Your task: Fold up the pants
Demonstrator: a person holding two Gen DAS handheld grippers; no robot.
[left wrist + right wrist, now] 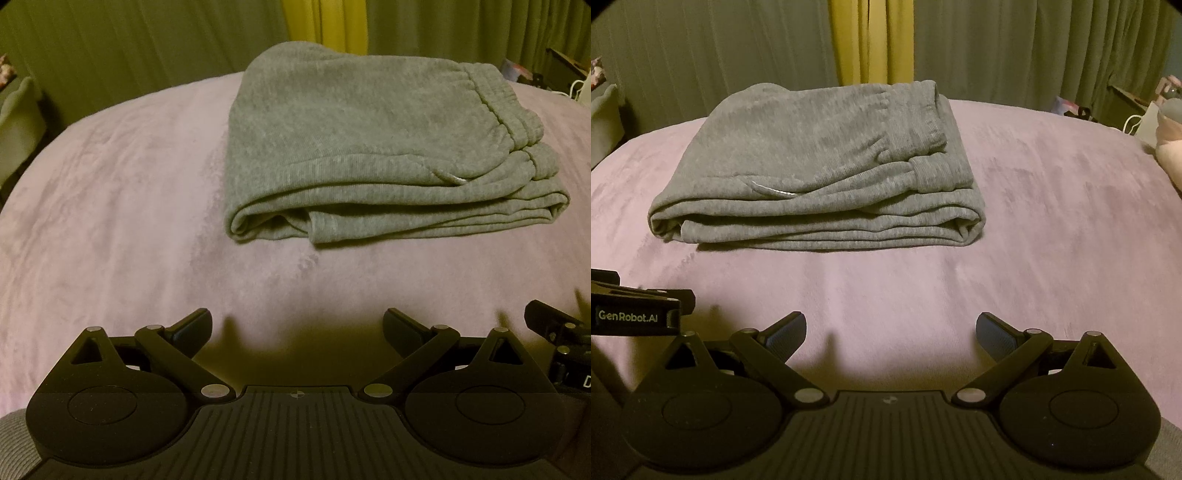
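Grey sweatpants point(369, 147) lie folded into a thick rectangular stack on a pink blanket point(129, 203), the elastic waistband on top at the right. In the right wrist view the same pants point(820, 170) sit left of centre, layered edges facing me. My left gripper point(297, 326) is held back from the stack, fingers spread wide with nothing between them. My right gripper point(891, 330) is likewise open and empty, well short of the pants. Part of the right gripper point(554, 332) shows at the left view's right edge, and the left gripper's body point(639, 310) at the right view's left edge.
The pink blanket point(1052, 221) covers a bed that stretches to both sides of the pants. Green curtains point(701, 55) hang behind, with a yellow strip point(868, 37) in the middle. Clutter and a pale bag point(1152, 122) stand at the far right; a pale cushion point(18, 110) at the far left.
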